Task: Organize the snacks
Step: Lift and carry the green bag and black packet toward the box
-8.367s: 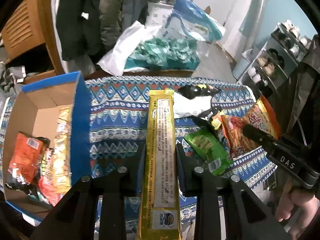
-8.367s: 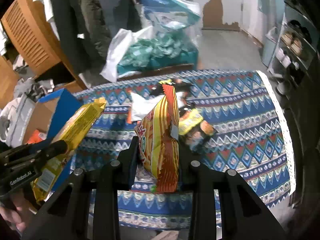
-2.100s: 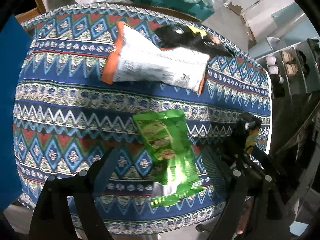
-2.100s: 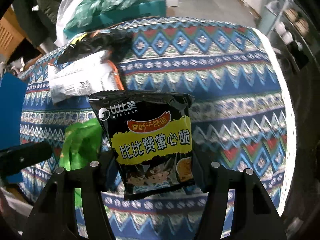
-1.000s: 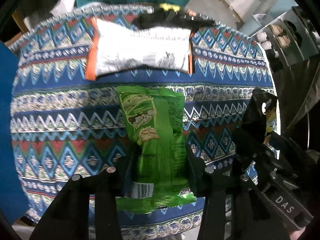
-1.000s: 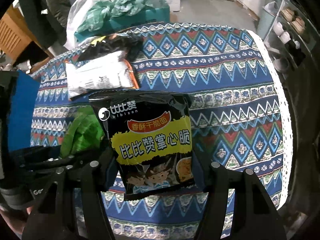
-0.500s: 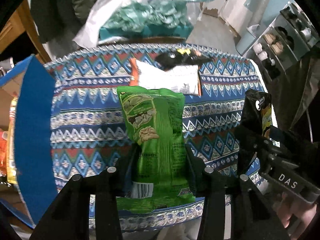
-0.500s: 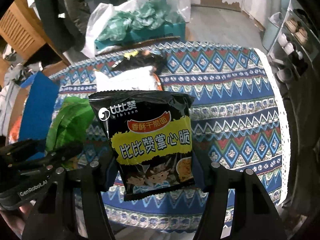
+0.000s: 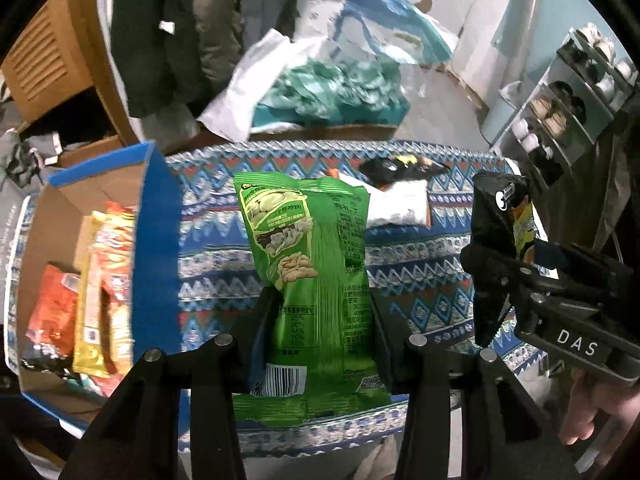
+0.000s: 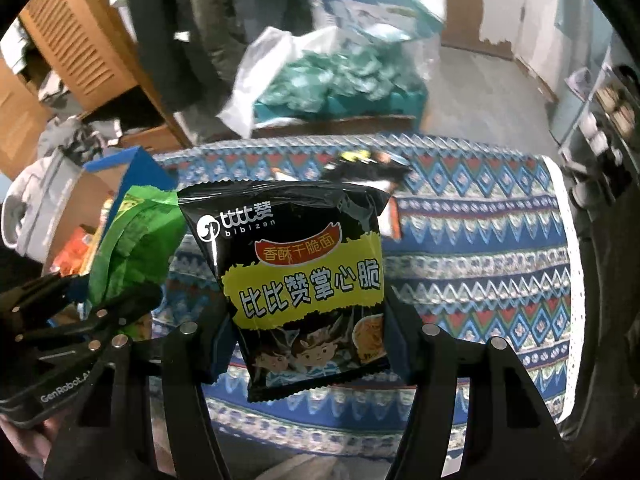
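My left gripper [image 9: 318, 320] is shut on a green snack bag [image 9: 312, 264] and holds it upright above the table; the bag also shows in the right wrist view [image 10: 132, 248]. My right gripper [image 10: 308, 340] is shut on a black and yellow noodle snack bag [image 10: 304, 276], held up to the right of the left one; it also shows in the left wrist view [image 9: 504, 216]. A blue-edged cardboard box [image 9: 156, 240] at the table's left end holds several orange and yellow snack bags [image 9: 104, 280]. A white and orange bag [image 9: 396, 204] and a black packet [image 9: 396, 168] lie at the far side of the table.
The table has a blue patterned cloth [image 10: 480, 248]. Behind it stand a teal box with plastic bags [image 9: 332, 92], hanging coats [image 9: 168, 32] and a wooden cabinet [image 9: 44, 52]. A shoe rack [image 9: 568, 96] is at the right.
Both grippers have lifted their bags off the table and pulled back. The views now tilt up and left, so the blue box and its contents have come into sight.
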The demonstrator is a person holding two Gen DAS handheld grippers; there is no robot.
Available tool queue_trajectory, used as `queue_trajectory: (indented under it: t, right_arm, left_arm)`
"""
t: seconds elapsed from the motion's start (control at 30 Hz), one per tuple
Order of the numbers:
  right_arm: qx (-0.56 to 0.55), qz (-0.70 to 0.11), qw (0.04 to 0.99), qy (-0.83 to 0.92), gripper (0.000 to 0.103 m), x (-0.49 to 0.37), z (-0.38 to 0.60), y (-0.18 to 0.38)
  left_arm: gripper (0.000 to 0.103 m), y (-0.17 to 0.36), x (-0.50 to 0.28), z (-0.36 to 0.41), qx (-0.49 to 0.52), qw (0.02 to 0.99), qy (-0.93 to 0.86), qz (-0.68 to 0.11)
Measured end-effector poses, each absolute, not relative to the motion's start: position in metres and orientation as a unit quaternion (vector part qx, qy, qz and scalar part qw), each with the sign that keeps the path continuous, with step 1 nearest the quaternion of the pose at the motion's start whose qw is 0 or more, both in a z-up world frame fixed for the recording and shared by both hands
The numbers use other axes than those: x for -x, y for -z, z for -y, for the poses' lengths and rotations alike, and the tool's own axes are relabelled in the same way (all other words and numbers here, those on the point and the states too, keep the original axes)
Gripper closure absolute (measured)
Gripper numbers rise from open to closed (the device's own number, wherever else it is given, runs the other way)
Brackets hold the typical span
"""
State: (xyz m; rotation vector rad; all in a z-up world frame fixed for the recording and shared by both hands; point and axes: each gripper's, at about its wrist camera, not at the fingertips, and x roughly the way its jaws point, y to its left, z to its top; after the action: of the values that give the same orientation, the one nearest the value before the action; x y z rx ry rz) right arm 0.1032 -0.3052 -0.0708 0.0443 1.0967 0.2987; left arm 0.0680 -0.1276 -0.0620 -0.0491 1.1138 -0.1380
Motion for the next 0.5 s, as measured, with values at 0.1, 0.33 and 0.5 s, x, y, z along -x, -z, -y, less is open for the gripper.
queue_trajectory:
  t: [0.1,0.33,0.5]
  right_arm:
    - [-0.014,-0.515,0.843,-0.153,0.041,-0.104,0.287,0.064]
    - [-0.003,-0.507,0.843,-0.18,0.041,-0.107,0.243,0.052]
    - [0.003,-0.503,0.839,-0.205,0.041,-0.112,0.205,0.046]
  left_arm:
    - [0.058,0.056,-0.065,0.112,0.024,0.853,0.058,-0.518]
    - [0.058,0.048,-0.058,0.071,0.035,0.862,0.036,-0.504]
    - [0.058,0.048,-0.055,0.035,0.055,0.863,0.017,-0.501]
